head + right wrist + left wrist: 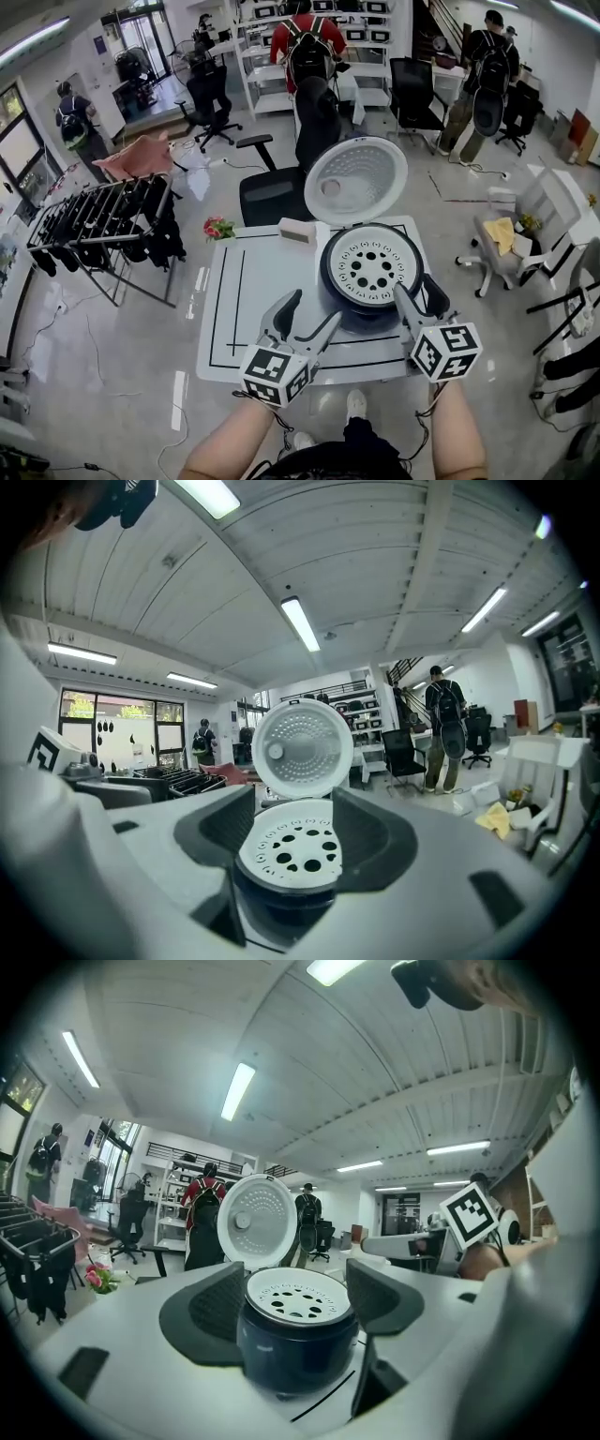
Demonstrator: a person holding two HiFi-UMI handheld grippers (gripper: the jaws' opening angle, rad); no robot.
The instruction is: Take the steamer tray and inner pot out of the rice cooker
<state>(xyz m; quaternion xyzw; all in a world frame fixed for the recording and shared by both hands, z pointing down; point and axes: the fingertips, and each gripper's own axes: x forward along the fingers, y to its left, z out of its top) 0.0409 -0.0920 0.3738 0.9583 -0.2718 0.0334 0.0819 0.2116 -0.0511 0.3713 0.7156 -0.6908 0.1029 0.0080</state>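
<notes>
Both pairs of jaws stand apart, released, gripping nothing; the white perforated steamer tray (368,264) sits in the mouth of the dark rice cooker (373,317) and hides the inner pot; the lid (356,178) stands open behind it; the left gripper (312,314) and the right gripper (420,298) hang at the cooker's near side, each view framing the tray between its jaws; the cooker rests on a white table (248,309) with flowers (217,227) at its far corner.

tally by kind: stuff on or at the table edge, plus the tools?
rice cooker: 1
steamer tray: 1
white box: 1
flower bunch: 1
tools: 2, left tool and right tool, both open
Total: 6
</notes>
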